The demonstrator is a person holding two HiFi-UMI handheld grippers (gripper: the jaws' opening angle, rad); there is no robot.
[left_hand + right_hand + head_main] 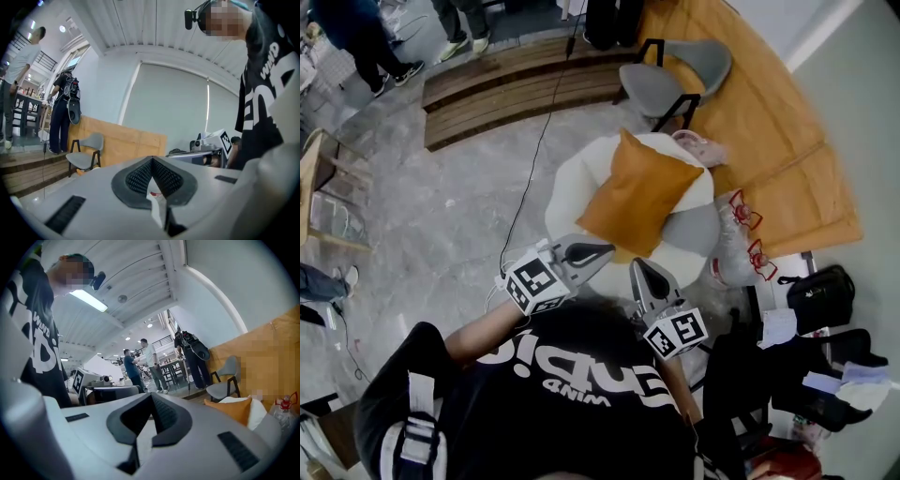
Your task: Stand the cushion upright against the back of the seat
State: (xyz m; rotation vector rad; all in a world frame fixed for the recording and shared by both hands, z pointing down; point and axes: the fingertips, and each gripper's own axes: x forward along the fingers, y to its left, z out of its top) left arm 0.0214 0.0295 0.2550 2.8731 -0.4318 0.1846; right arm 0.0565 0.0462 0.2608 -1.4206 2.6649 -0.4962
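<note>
An orange cushion (637,192) leans tilted on a white round seat (567,183), its top corner toward the far side. In the right gripper view the cushion (232,409) shows at the lower right with the white seat (257,414) behind it. My left gripper (605,251) hovers just in front of the cushion's near edge, shut and empty. My right gripper (639,267) is beside it, also shut with nothing between its pads. Neither touches the cushion. In their own views the left gripper (152,161) and right gripper (151,399) both point out level across the room.
A grey chair (675,75) stands behind the seat, by a large wooden board (769,122). Wooden steps (516,84) lie at the back, and a black cable (534,159) crosses the floor. Plastic bottles (736,234) and a black bag (820,295) sit at the right. People stand far off.
</note>
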